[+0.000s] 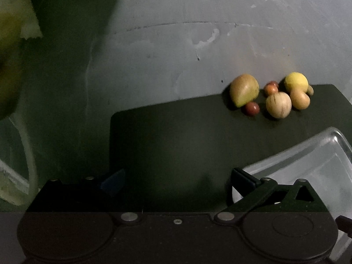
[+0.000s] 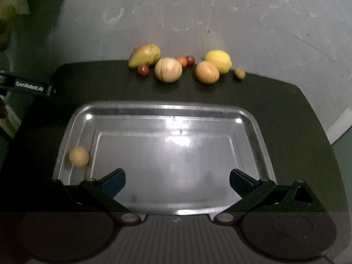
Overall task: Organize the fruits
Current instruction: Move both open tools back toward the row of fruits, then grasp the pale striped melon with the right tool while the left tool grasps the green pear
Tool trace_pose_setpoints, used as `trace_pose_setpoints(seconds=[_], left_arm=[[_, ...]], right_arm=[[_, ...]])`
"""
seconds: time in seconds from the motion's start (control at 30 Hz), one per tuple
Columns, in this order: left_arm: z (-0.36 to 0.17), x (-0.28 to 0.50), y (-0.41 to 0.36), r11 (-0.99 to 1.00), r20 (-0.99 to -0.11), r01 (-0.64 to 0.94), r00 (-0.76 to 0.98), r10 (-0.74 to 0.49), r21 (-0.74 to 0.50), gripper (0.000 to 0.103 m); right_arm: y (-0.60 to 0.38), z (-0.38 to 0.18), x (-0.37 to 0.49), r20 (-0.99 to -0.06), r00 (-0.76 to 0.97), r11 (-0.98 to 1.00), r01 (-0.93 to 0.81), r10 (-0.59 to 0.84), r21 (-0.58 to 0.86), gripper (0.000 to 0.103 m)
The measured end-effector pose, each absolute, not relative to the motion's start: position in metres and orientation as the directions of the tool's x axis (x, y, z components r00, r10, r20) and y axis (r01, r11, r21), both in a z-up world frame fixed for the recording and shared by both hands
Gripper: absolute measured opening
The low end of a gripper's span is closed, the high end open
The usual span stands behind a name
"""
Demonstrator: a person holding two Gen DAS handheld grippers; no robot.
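Observation:
A row of fruit lies at the far edge of the black table: a mango [image 2: 144,55] [image 1: 244,90], a pale striped round fruit [image 2: 168,69] [image 1: 278,105], a tan round fruit [image 2: 207,72] [image 1: 299,98], a lemon [image 2: 218,61] [image 1: 296,81], small red fruits [image 2: 143,69] [image 1: 252,108] and a small green one [image 2: 239,73]. A metal tray [image 2: 167,110] [image 1: 308,151] holds one small yellow fruit [image 2: 78,156] at its left side. My right gripper [image 2: 177,180] hangs open above the tray's near end, holding nothing. My left gripper [image 1: 176,180] is open over bare table, left of the tray.
The black table [image 2: 297,114] stands on a grey scuffed floor [image 2: 198,11]. The left gripper's body [image 2: 33,87] shows at the left edge in the right wrist view. Green leafy shapes [image 1: 13,28] hang at the upper left.

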State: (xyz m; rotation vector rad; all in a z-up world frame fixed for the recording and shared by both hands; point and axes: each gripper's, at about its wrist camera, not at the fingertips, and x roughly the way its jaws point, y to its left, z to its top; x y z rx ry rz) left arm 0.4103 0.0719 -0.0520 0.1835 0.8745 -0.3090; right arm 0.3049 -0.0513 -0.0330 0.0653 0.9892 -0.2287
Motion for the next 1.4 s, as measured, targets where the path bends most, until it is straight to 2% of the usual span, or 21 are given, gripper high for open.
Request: trace_pose_setpoints(seconds=[0.67, 0.97, 1.13, 1.4], left_arm=[[-0.037, 0.483, -0.005, 0.919, -0.707, 0.393, 0.65, -0.279, -0.001, 0.102], [-0.051, 0.503, -0.035, 0.906, -0.72, 0.422, 0.618, -0.316, -0.036, 0.102], [-0.057, 0.511, -0.046, 0.905, -0.732, 0.421, 0.599, -0.324, -0.057, 0.102], [-0.06, 0.522, -0.052, 0.902, -0.741, 0.421, 0.574, -0.347, -0.097, 0.101]], right_arm=[[-0.076, -0.043, 0.38, -0.768, 0.639, 0.99, 0.132, -0.051, 0.044, 0.103], [-0.084, -0.05, 0.407, -0.755, 0.655, 0.994, 0.101, -0.031, 0.046, 0.102], [-0.09, -0.054, 0.42, -0.744, 0.668, 0.993, 0.1, -0.024, 0.058, 0.099], [-0.095, -0.06, 0.442, -0.734, 0.679, 0.994, 0.088, -0.015, 0.061, 0.085]])
